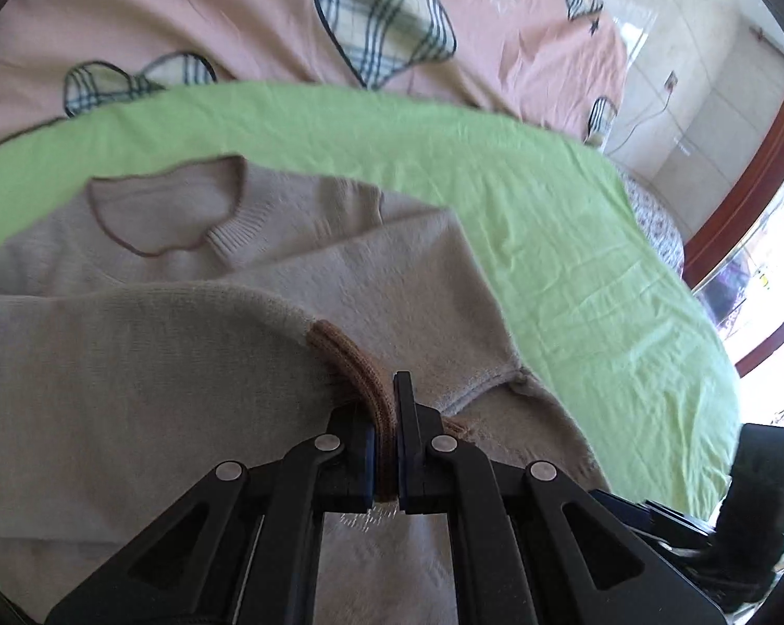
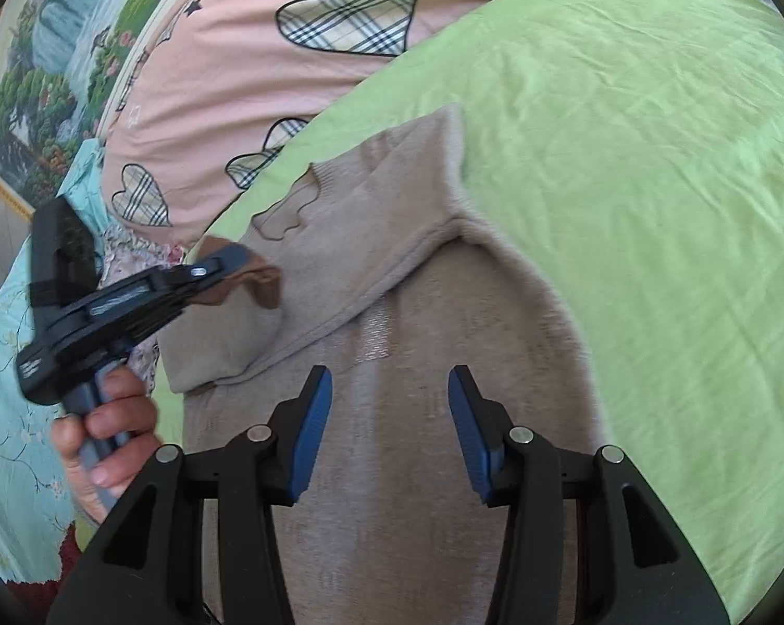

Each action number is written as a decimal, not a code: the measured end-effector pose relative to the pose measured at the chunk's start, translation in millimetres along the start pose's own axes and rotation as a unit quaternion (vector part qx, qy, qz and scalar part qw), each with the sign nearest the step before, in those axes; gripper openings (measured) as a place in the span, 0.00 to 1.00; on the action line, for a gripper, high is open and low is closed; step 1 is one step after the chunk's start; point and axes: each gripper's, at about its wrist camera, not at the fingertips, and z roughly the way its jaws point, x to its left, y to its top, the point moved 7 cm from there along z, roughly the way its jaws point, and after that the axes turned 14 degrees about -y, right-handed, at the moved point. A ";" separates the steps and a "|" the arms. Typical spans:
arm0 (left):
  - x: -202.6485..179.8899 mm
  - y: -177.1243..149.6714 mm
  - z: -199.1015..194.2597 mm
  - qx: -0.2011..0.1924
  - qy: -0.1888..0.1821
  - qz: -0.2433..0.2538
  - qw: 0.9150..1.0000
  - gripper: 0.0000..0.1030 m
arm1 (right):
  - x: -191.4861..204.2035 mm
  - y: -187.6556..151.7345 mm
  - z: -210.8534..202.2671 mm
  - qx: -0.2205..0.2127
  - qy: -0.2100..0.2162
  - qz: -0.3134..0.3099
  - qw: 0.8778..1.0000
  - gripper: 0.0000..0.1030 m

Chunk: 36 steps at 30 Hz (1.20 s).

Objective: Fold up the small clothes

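Beige knit sweater (image 2: 392, 312): flat on green bedsheet (image 2: 652, 208), under both grippers.
Left gripper (image 1: 389, 448): clamped on brown ribbed cuff (image 1: 360, 380), sleeve lifted over the body.
Right gripper (image 2: 390, 427): jaws wide, above the sweater's lower part.

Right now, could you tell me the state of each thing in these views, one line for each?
Left gripper: jaws shut on the brown cuff.
Right gripper: jaws open, holding nothing, above the sweater body.
Beige sweater: lying on the green sheet, one sleeve already folded across the body.
Brown cuff: pinched and lifted.
Green sheet: spread out, lightly wrinkled.
Pink quilt: spread behind the green sheet.
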 end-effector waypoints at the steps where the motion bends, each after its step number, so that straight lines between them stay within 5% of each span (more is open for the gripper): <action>1: 1.3 -0.7 9.8 0.008 0.000 0.000 1.000 0.04 | -3.1 0.5 -0.3 0.000 -0.002 0.002 1.000 0.47; 6: 1.9 -18.9 12.9 0.025 -0.015 -0.013 0.999 0.23 | -7.5 4.2 1.6 0.001 -0.005 0.006 1.000 0.48; 9: 3.7 -38.6 -19.1 0.010 -0.002 0.001 1.000 0.43 | -1.1 9.7 5.4 -0.004 -0.006 -0.003 1.000 0.66; 13: 22.8 -71.3 -74.1 -0.010 0.022 0.001 1.000 0.44 | 19.1 15.2 13.0 -0.009 0.002 -0.031 0.999 0.67; 16: 57.6 -91.8 -114.5 -0.029 0.075 -0.016 0.997 0.44 | 40.3 24.3 20.0 -0.019 0.000 -0.070 0.997 0.67; 23: 169.8 -120.7 -189.6 -0.060 0.226 -0.099 0.967 0.44 | 68.2 57.4 53.4 -0.028 -0.029 -0.126 0.991 0.67; 28: 219.5 -123.6 -188.6 -0.055 0.255 -0.134 0.956 0.44 | 74.1 75.0 92.4 -0.005 -0.052 -0.129 0.990 0.67; 33: 236.1 -107.7 -175.4 -0.067 0.238 -0.146 0.958 0.42 | 79.6 74.4 126.0 0.017 -0.065 -0.135 0.989 0.67; 35: 240.1 -96.7 -169.1 -0.068 0.247 -0.146 0.955 0.39 | 89.4 69.8 132.0 0.026 -0.035 -0.145 0.988 0.41; 36: 238.1 -93.8 -168.4 -0.071 0.252 -0.148 0.954 0.25 | 94.9 66.1 135.0 0.043 -0.013 -0.145 0.988 0.09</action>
